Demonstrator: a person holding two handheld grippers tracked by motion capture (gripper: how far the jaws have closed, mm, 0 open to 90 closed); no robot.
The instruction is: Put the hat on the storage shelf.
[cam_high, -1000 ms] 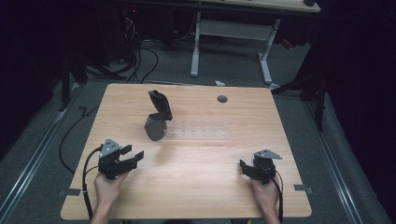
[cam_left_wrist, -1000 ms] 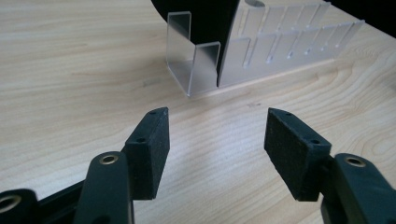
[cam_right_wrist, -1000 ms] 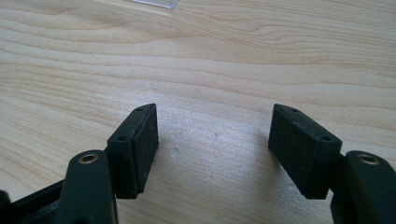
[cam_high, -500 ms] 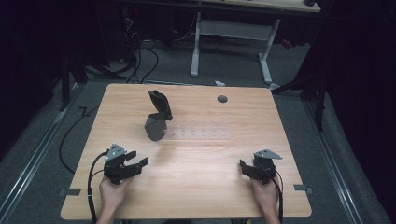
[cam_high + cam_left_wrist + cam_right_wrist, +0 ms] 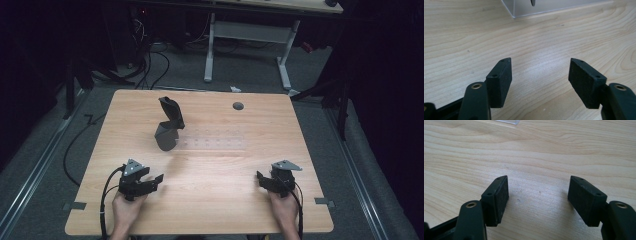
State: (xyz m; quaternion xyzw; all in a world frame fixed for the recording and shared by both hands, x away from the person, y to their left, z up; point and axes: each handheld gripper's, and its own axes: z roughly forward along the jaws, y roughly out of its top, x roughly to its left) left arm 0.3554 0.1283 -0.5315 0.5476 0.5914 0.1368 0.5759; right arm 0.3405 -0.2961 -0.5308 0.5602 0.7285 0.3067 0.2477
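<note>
Left gripper view: clear box (image 5: 544, 8) cut off at top

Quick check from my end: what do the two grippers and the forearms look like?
Both grippers, left and right, are black, each topped by a grey three-cornered plate and trailing a black cable. Each has two black jaws with flat rectangular pads showing small screw holes, and brass-coloured pivots behind. The forearms are bare, no sleeves.
</note>
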